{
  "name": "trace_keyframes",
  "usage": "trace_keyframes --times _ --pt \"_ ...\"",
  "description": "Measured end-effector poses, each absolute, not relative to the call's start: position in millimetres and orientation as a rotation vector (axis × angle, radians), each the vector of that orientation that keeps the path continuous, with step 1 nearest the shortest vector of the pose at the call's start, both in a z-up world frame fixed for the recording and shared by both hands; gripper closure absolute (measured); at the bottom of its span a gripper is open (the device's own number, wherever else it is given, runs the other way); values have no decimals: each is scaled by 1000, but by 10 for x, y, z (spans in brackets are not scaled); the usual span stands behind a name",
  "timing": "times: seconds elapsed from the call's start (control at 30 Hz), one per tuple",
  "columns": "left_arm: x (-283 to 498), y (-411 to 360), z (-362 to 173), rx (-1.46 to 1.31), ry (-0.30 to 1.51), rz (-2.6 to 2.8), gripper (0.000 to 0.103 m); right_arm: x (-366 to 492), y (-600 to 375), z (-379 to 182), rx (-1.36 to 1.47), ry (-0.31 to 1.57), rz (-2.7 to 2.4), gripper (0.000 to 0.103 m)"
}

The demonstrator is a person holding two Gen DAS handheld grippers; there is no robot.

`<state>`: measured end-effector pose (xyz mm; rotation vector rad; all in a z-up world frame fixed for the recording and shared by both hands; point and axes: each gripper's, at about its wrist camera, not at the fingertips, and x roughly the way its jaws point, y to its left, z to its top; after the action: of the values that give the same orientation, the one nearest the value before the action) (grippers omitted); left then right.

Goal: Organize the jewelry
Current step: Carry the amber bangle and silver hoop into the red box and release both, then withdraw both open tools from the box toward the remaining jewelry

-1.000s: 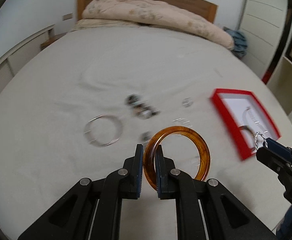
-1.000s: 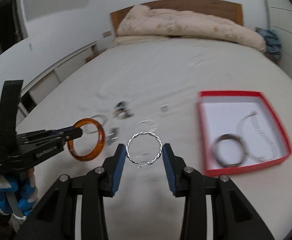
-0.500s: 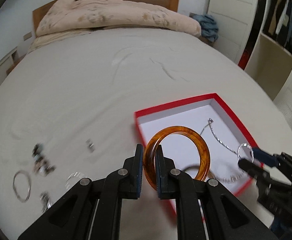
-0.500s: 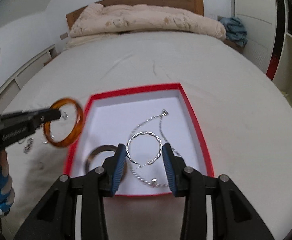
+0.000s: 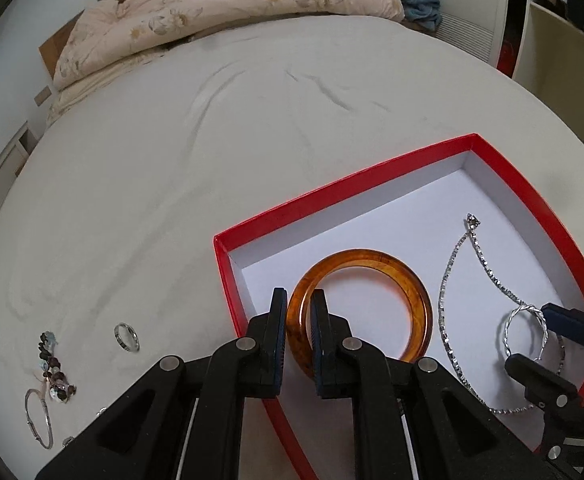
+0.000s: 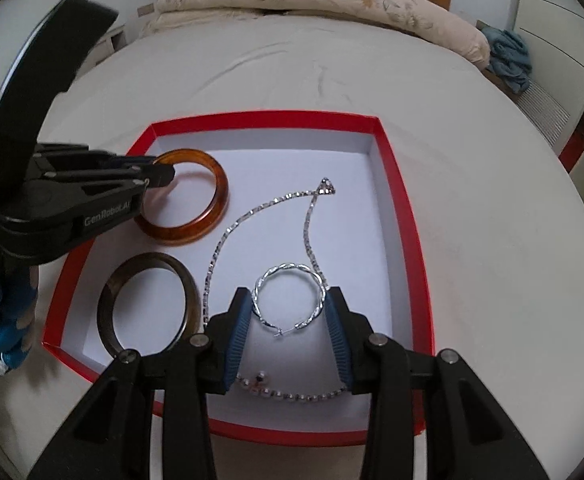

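1. Far left, loose on the matte white bed sheet (image 5: pixel 252 128): thin silver wire bangle (image 5: pixel 38 418), a clump of dark beads (image 5: pixel 54 368), and a small silver band ring (image 5: pixel 126 336).
2. My left gripper (image 5: pixel 297 336) is narrow, clamped on the rim of the amber bangle (image 5: pixel 392 276). It is glossy, translucent orange-brown and thick-walled. It sits over the near-left part of the box floor; cannot tell if it touches.
3. Red box (image 6: pixel 396 184): shallow square cardboard tray, red rim and outside, plain white inside, sitting on the sheet.
4. In the box, left side: the amber bangle (image 6: pixel 196 200) towards the back, and a dark brown bangle (image 6: pixel 148 300) lying flat nearer me.
5. Box middle: silver chain necklace (image 6: pixel 308 216), fine sparkly links and a small triangular pendant, looped across the floor.
6. My right gripper (image 6: pixel 290 316) is at mid width, blue ribbed pads pinching the twisted silver hoop (image 6: pixel 288 296) at its two sides. The hoop is over the chain, near the box's front.
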<state>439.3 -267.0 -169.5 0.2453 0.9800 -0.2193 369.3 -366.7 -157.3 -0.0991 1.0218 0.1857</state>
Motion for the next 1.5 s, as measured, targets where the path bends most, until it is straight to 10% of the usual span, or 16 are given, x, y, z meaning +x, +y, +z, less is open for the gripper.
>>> trace_keyframes --times 0.27,0.9,1.5 --pt "4224 -2505 -1393 183 943 -259 67 3599 -3733 -1498 -90 1036 142 60" --pt "2446 -410 188 112 801 -27 57 2184 -2944 36 16 802 269 60" --pt "1653 270 -485 7 856 35 56 1706 -1944 -384 79 807 406 66"
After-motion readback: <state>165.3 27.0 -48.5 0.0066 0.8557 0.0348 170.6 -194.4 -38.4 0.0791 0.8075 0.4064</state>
